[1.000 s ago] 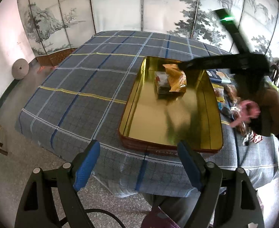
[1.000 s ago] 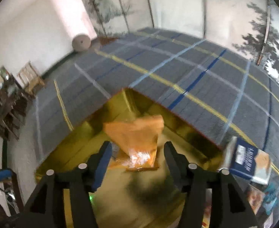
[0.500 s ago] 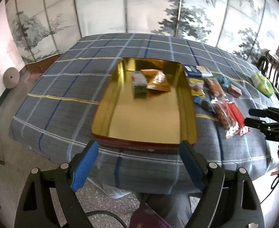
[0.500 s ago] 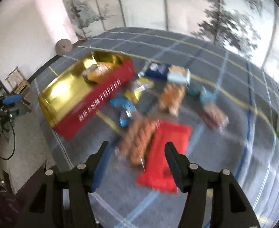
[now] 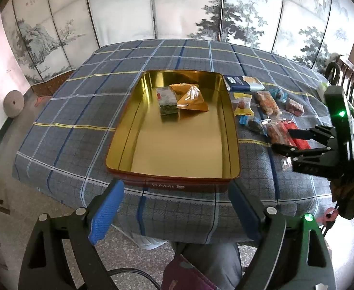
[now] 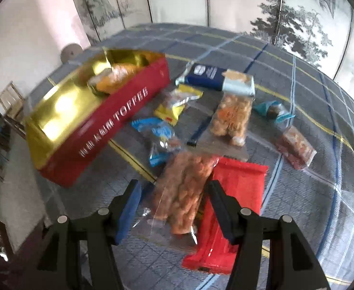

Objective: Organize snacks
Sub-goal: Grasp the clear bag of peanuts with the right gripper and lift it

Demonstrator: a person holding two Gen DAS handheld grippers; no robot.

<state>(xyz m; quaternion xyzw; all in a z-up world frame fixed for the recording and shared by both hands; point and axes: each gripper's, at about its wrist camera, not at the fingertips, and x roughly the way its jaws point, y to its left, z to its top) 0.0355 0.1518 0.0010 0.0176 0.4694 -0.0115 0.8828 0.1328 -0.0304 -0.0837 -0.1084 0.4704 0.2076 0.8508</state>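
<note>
My right wrist view is motion-blurred: the white lettering on the red toffee tin [image 6: 109, 125] reads only in part, and the two packets inside it smear into one orange mass. The left wrist view is sharp and shows them as a dark wrapped block [image 5: 167, 101] touching an orange packet [image 5: 191, 97], both in the far half of the tin [image 5: 174, 183]; its near half is bare gold floor. The tin's front lettering is half cut off by the rim angle. A green packet at the far right of the tin shows only as a sliver in both views. The tin's near wall sits close to the table edge, with plaid tablecloth [image 5: 80, 111] free all along its left side; the loose snacks crowd the right side, just beside the tin wall. The left gripper [image 5: 174, 207] hangs off the table edge in front of the tin, jaws wide, nothing between them. The right gripper [image 6: 173, 207] hovers over the snack pile right of the tin, jaws moderately apart and not pressing anything; below the gap lies the clear bag of orange-brown fried snacks [image 6: 181, 193], with the red packet [image 6: 235, 193] under the right-hand finger [image 6: 223, 210]. I cannot tell whether the pads touch the bag.
</note>
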